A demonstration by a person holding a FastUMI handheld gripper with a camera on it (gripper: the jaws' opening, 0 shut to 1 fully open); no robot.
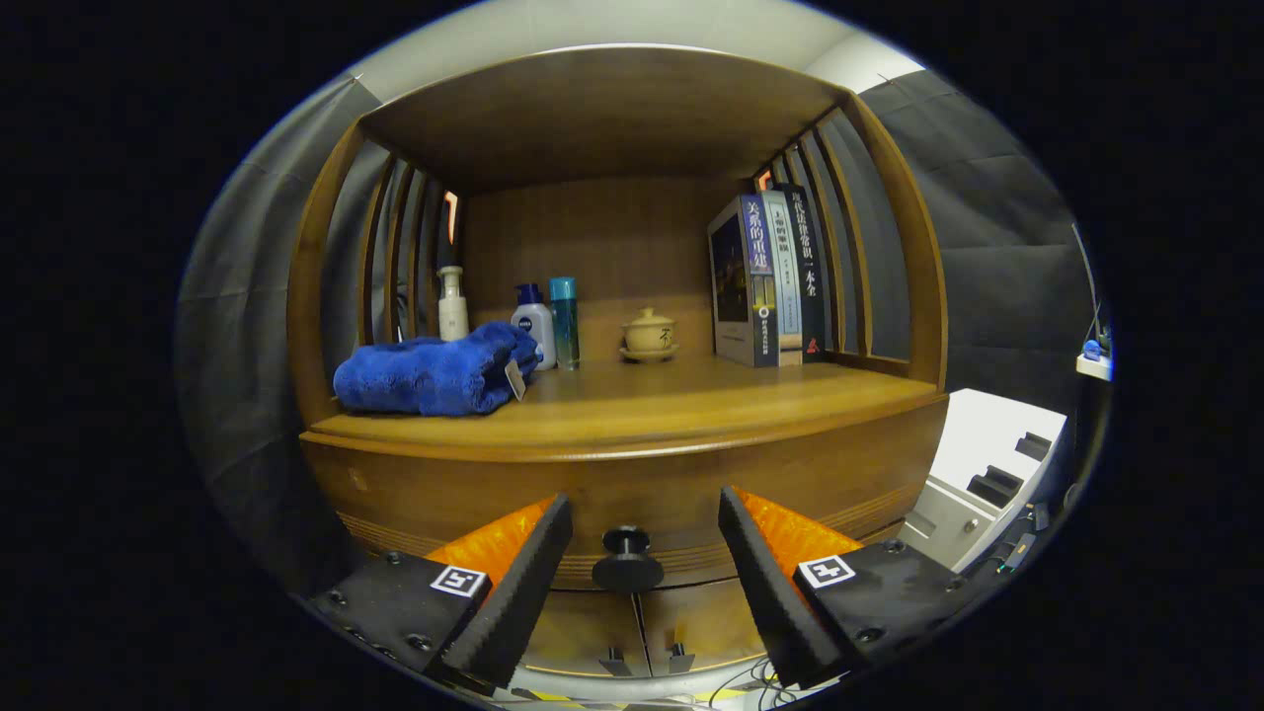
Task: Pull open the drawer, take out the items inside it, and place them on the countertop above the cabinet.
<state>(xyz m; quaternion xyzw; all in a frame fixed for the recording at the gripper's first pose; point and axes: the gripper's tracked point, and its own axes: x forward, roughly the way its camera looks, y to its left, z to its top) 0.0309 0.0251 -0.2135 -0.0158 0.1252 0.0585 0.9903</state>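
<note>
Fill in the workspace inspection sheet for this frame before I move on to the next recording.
Surface: wooden countertop, front half bare.
Job's things: drawer closed; black knob between the fingers, untouched.
Clutter: folded blue towel, three bottles, lidded teacup, upright books, all on the countertop.
Grippers: gripper open, fingers either side of the knob.
Cables: thin wires on the floor below the cabinet.
Surroundings: black cloth wall; white unit beside the cabinet.
</note>
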